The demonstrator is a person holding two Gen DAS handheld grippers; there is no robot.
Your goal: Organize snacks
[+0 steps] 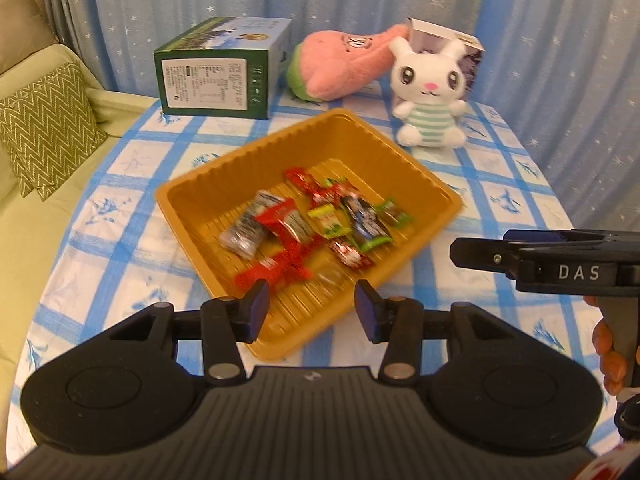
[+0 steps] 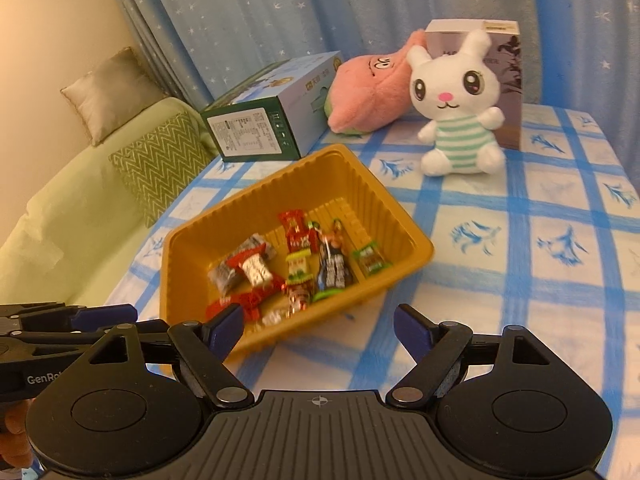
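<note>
Left claw [image 1: 311,306] gapes wide, empty, just short of the snacks [image 1: 308,226] in the orange tray [image 1: 192,196]; right claw [image 2: 319,326] beside it, also wide.

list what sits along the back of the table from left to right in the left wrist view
green box → pink plush → white bunny plush

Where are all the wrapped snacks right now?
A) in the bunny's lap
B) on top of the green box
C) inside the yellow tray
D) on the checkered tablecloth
C: the wrapped snacks all lie piled inside the yellow tray; none shows anywhere else.
</note>
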